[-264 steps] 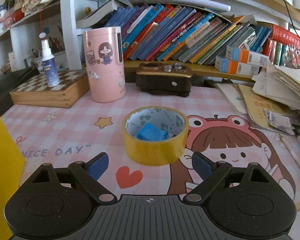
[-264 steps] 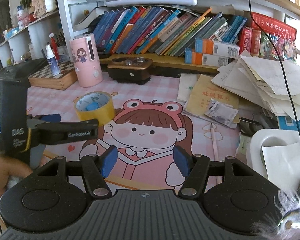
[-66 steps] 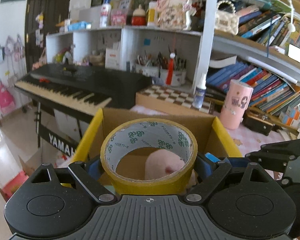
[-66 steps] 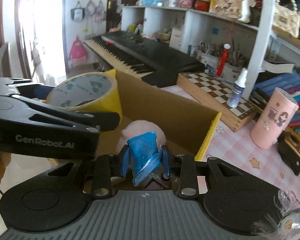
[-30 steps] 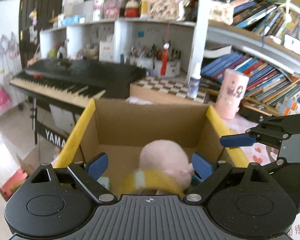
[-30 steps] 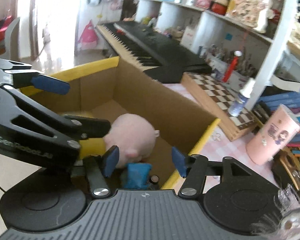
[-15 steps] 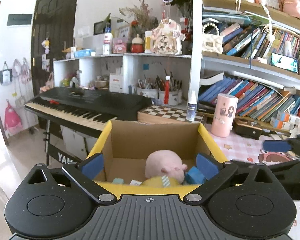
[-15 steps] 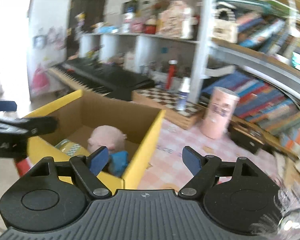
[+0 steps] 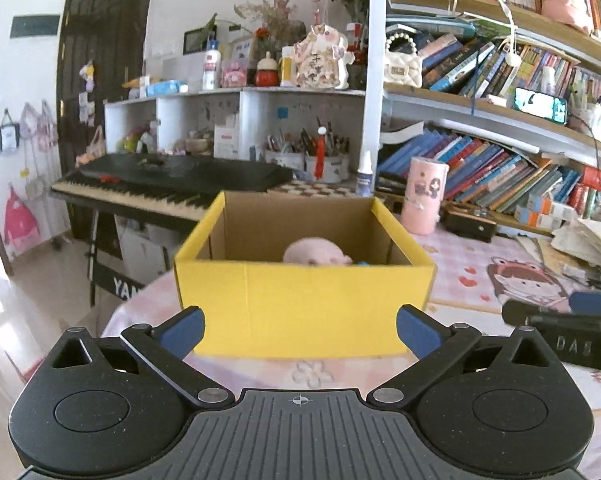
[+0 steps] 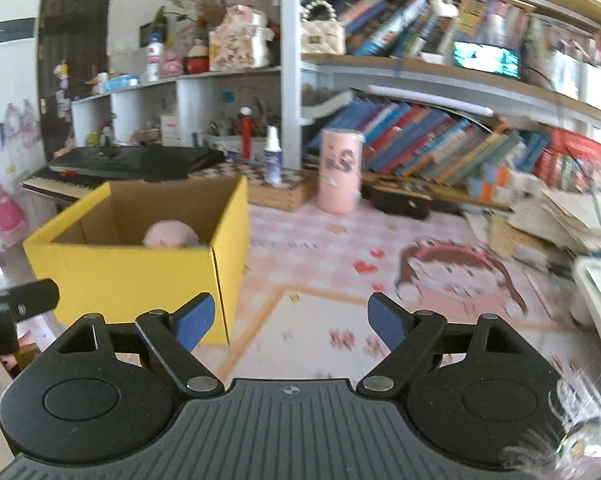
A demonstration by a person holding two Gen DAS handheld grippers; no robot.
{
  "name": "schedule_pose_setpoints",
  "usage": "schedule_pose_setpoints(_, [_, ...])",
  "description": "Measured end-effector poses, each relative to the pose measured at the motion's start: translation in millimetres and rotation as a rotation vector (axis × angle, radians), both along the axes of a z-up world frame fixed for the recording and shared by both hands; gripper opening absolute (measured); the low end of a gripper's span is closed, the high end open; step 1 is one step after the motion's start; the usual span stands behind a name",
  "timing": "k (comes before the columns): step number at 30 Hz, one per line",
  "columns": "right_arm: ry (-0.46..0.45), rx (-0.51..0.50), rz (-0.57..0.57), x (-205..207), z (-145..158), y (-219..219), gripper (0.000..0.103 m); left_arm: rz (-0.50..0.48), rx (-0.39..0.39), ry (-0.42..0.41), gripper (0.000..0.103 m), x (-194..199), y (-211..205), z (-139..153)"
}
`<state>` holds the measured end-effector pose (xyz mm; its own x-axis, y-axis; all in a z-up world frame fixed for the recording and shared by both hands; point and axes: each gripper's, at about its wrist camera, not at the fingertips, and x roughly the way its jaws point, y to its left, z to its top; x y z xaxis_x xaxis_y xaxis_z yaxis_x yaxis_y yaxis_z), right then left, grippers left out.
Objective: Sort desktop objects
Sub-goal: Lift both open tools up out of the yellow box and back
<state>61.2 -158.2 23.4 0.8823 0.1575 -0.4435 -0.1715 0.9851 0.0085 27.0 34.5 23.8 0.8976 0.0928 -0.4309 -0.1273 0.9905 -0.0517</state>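
Pulling back from the yellow cardboard box [image 9: 300, 304], you have let go of the tape roll and the blue thing, so that drop looks done. Your left gripper [image 9: 299, 332] gapes wide and empty at 6 o'clock. The soft round pink plush [image 9: 315, 253] peeks out at 12, and your right gripper [image 10: 290, 322] hangs loose, holding nothing, over the smooth pink mat [image 10: 320, 240].

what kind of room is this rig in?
Most likely a home study or a child's bedroom desk. Shelves packed with leaning books, a black electronic keyboard on a stand beside the desk, a pink cartoon desk mat, and a yellow cardboard box with a pink plush toy inside.
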Motion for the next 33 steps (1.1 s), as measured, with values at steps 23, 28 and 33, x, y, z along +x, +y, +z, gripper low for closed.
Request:
schedule_pose_setpoints(23, [0.069,0.012,-0.204,-79.6,-25.2,-36.3,0.101,-0.085,0.124,0.024,0.103,-39.3,-39.5,-25.4])
schedule_pose_setpoints(28, [0.088,0.016,-0.24,-79.3,-26.1,-47.0,0.102,-0.108,0.085,0.065,0.103,-37.3,-43.1,-30.4])
schedule_pose_setpoints(33, [0.108,0.014,-0.257,-80.3,-28.2,-55.0,0.103,-0.103,0.11,0.092,0.103,-35.0,-52.1,-34.5])
